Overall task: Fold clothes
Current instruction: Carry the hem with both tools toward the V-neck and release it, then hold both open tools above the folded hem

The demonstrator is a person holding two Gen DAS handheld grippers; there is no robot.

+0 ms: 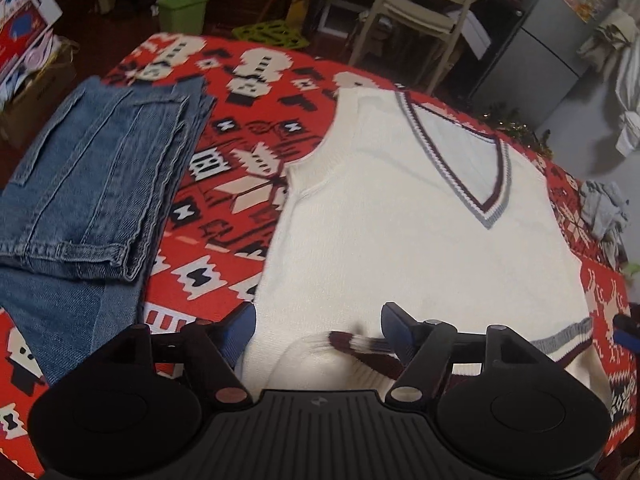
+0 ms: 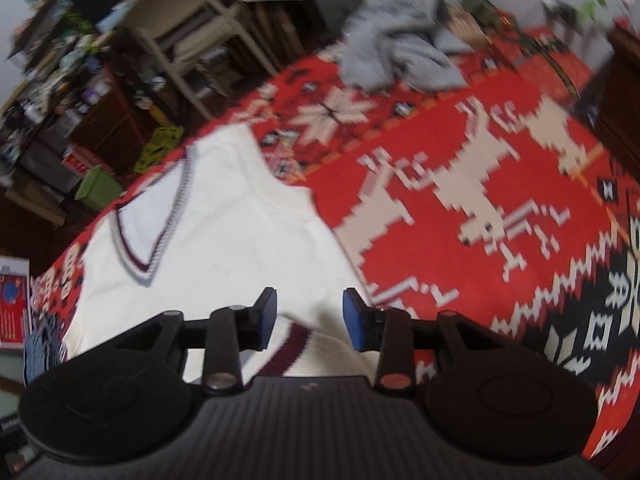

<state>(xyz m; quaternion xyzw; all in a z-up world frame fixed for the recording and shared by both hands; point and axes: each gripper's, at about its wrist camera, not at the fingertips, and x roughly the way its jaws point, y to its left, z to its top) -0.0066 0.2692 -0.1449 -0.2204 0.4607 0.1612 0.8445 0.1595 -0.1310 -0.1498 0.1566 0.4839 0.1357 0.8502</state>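
A white knitted vest point(image 1: 400, 216) with a maroon and grey V-neck lies flat on the red patterned tablecloth point(image 1: 240, 152). My left gripper point(image 1: 320, 330) hovers over the vest's near left corner with its jaws wide apart. The striped hem point(image 1: 352, 342) is bunched and blurred between them, and neither pad presses on it. In the right wrist view the vest point(image 2: 224, 232) spreads to the left. My right gripper point(image 2: 310, 316) stands open over its near right corner, with the maroon hem band point(image 2: 298, 340) loose between the blue pads.
Folded blue jeans point(image 1: 100, 176) lie left of the vest. A crumpled grey garment point(image 2: 396, 56) sits at the table's far right side. A pale wooden chair point(image 1: 416, 12), a green bin point(image 1: 182, 12) and cluttered shelves point(image 2: 60, 80) stand beyond the table.
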